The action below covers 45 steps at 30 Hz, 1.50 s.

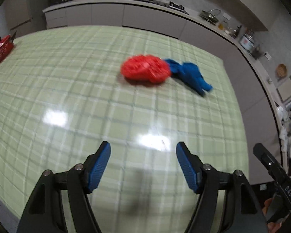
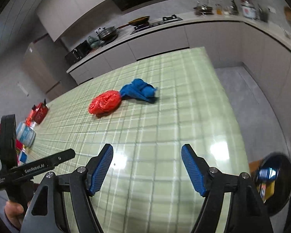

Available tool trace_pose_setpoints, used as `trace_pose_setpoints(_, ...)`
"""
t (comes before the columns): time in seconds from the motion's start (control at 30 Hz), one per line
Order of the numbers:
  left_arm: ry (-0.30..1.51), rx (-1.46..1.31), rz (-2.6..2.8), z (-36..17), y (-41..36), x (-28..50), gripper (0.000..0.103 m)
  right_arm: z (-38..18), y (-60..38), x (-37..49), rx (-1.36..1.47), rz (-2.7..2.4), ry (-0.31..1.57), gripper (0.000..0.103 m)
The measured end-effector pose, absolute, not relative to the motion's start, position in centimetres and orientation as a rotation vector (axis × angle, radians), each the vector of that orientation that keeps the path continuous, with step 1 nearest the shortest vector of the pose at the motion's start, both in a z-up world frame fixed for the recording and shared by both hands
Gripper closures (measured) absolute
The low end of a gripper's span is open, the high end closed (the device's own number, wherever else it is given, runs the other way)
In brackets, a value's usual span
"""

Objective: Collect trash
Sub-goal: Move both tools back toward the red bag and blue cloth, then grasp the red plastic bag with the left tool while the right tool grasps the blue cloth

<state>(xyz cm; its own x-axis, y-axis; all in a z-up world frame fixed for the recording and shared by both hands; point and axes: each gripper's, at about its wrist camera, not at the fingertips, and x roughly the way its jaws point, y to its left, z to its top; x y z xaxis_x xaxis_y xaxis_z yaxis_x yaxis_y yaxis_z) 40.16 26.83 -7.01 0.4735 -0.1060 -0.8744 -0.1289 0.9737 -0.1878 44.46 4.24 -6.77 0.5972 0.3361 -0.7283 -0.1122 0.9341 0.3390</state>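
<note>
A crumpled red plastic bag (image 1: 145, 69) lies on the green checked table (image 1: 67, 97), touching a crumpled blue bag (image 1: 190, 73) on its right. Both show again in the right wrist view, the red bag (image 2: 104, 103) and the blue bag (image 2: 139, 90). My left gripper (image 1: 143, 143) hovers open over the near part of the table, well short of the bags, with nothing between its fingers. My right gripper (image 2: 147, 145) is open and empty too, also on the near side of the bags. A hand holds the left gripper's handle (image 2: 35, 168) at the lower left.
A red box (image 2: 39, 111), a white can (image 2: 26, 134) and small packets sit along the table's left edge. A black bin (image 2: 273, 182) holding packaging stands beyond the table's right edge. Kitchen counters (image 1: 126, 2) with pans run behind the table.
</note>
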Motion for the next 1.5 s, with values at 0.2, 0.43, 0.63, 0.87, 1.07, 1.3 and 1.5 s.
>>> trace_pose_setpoints(0.2, 1.062, -0.217, 0.065, -7.7, 27.4, 44.0, 0.032, -7.6, 6.6, 49.7, 0.205, 0.299, 0.890, 0.027)
trace_pose_setpoints(0.43, 1.072, -0.189, 0.076, -8.5, 27.3, 49.1, 0.032, -8.4, 8.4, 55.4, 0.133, 0.317, 0.902, 0.026)
trace_pose_setpoints(0.63, 1.074, -0.134, 0.075, -9.1, 26.7, 52.6, 0.032, -10.1, 10.1, 60.1, 0.082, 0.340, 0.929, 0.025)
trace_pose_setpoints(0.87, 1.099, -0.118, 0.042, -10.4, 25.9, 55.8, 0.029, -11.6, 11.9, 64.8, -0.001, 0.361, 0.949, 0.025)
trace_pose_setpoints(1.07, 1.127, -0.109, 0.004, -12.1, 25.9, 56.9, 0.027, -14.1, 12.5, 67.1, 0.005, 0.405, 1.009, 0.025)
trace_pose_setpoints(1.3, 1.074, -0.134, 0.015, -11.7, 26.3, 55.5, 0.056, -15.4, 13.5, 66.1, -0.029, 0.446, 0.987, 0.053)
trace_pose_setpoints(1.5, 1.029, -0.148, 0.030, -10.4, 26.4, 52.4, 0.059, -14.5, 12.6, 64.4, 0.028, 0.456, 0.956, 0.057)
